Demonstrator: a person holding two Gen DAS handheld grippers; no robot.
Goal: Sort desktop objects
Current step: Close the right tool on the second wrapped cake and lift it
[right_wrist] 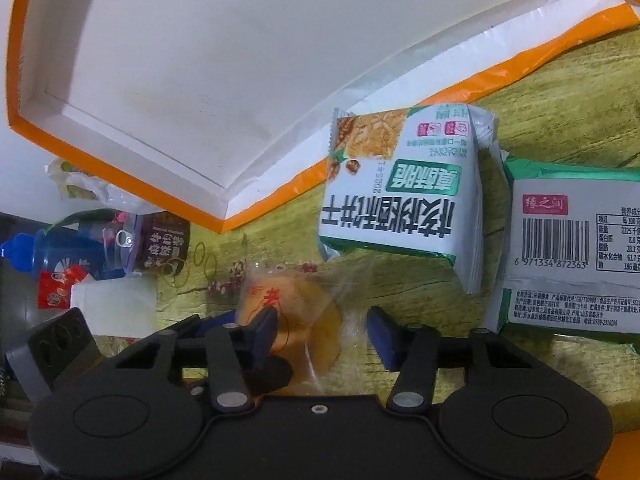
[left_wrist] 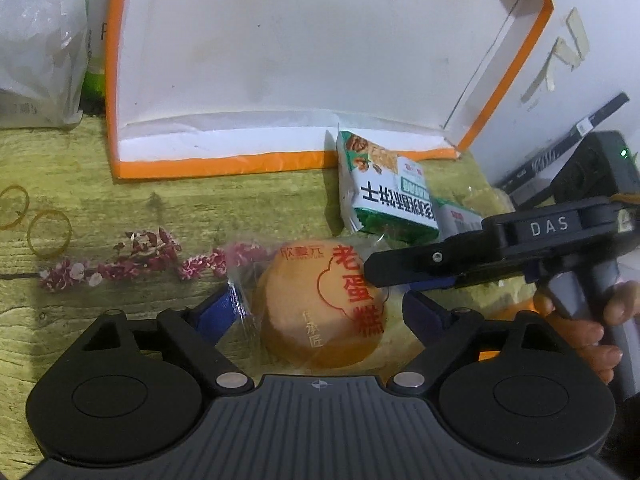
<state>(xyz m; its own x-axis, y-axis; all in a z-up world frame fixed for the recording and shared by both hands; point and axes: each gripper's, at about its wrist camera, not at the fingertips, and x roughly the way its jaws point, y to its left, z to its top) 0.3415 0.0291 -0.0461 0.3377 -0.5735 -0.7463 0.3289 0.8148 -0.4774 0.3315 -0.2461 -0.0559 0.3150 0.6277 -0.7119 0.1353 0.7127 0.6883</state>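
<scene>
A round yellow cake (left_wrist: 320,312) in a clear wrapper with red print lies on the wood-grain table. My left gripper (left_wrist: 322,314) straddles it, jaws wide, one blue pad at the wrapper's crimped edge and the other just off the cake's right side. My right gripper (left_wrist: 390,280) comes in from the right, with one finger over the cake's top edge. In the right wrist view the cake (right_wrist: 296,320) sits partly between the right gripper's (right_wrist: 322,334) jaws. One finger lies over it, and loose wrapper separates the other pad from it.
An orange-rimmed white box (left_wrist: 240,166) lies open behind the cake. A green-and-white biscuit pack (left_wrist: 384,196) leans at its front, with a second pack (right_wrist: 572,248) beside it. Dried red flowers (left_wrist: 132,260), rubber bands (left_wrist: 50,234), a plastic bag (left_wrist: 36,40) and a blue bottle (right_wrist: 60,252) are at the left.
</scene>
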